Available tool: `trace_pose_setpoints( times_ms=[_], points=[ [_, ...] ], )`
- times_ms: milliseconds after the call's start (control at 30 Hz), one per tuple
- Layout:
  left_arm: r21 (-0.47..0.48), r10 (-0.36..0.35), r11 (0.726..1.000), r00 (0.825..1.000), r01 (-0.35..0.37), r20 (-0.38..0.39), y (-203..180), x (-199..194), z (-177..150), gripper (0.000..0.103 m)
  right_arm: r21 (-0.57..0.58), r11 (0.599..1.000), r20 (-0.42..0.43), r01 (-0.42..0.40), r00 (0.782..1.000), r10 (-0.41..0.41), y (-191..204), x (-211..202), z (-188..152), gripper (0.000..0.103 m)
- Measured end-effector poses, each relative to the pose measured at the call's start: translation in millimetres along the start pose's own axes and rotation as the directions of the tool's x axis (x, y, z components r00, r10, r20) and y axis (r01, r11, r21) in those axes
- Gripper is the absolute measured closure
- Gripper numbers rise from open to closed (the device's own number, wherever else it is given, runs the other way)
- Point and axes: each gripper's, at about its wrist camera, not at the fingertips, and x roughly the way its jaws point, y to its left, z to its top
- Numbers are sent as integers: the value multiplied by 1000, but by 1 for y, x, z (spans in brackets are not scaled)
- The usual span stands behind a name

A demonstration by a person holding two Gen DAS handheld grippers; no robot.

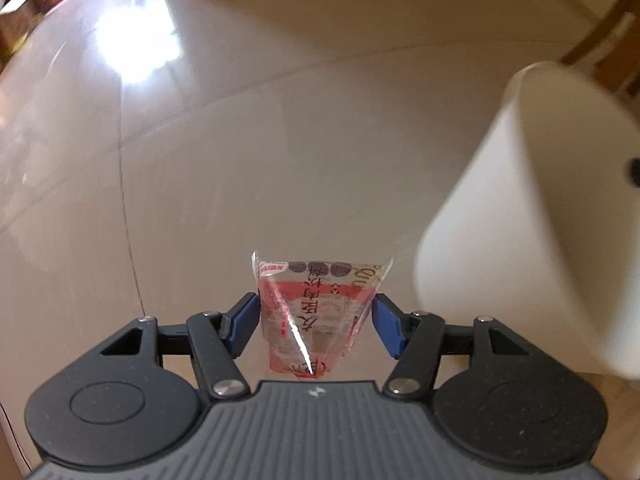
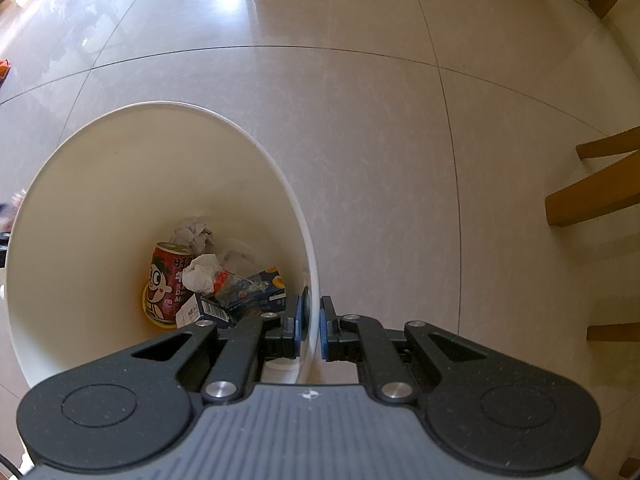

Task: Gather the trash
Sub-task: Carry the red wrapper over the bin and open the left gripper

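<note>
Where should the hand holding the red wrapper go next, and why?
Probably sideways over the white bin. The left gripper holds the red wrapper above bare floor, with the bin beside it. The right gripper is clamped on the bin's rim, and other trash already lies inside.

Home, tiled floor (image 2: pixel 360 140), wooden chair legs (image 2: pixel 592 200), bin w/ trash (image 2: pixel 100 184)

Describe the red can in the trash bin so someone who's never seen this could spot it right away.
Look into the white bin on the tiled floor. At its bottom lies a pile of trash; the red can stands at the pile's left edge. It alone shows a cartoon face, unlike the crumpled paper behind it and the blue carton beside it.
</note>
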Motion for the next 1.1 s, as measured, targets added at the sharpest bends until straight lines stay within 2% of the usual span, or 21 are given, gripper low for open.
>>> trace_pose_setpoints(
  times_ms=[233, 333, 500, 567, 600, 667, 900, 1100],
  points=[
    [127, -91, 989, 993, 81, 77, -36, -66, 34, 41, -8, 1000, 1, 7, 1000, -7, 3, 0, -1, 92],
    [162, -153, 977, 984, 136, 92, -58, -79, 45, 41, -1, 1000, 0, 5, 1000, -5, 3, 0, -1, 92],
    [233, -212, 955, 971, 182, 111, -85, -87, 50, 39, 6, 1000, -1, 3, 1000, -3, 2, 0, 0, 92],
    [254, -230, 947, 968, 198, 100, -99, -83, 49, 26, 9, 1000, -1, 2, 1000, -2, 1, -1, 1, 92],
    [266, -236, 942, 968, 206, 87, -107, -82, 50, 16, 10, 1000, -1, 2, 1000, -2, 0, -1, 1, 92],
    [282, -254, 934, 963, 220, 89, -114, -83, 49, 15, 6, 1000, 0, 1, 1000, -1, 0, -2, 1, 92],
    [249, -252, 942, 965, 227, 75, -109, -84, 46, 15, -1, 1000, 4, -1, 1000, 1, 0, -3, 1, 92],
    [200, -209, 961, 974, 189, 88, -96, -84, 43, 13, -2, 1000, 7, 5, 1000, -5, 1, -4, 0, 92]
  ],
)
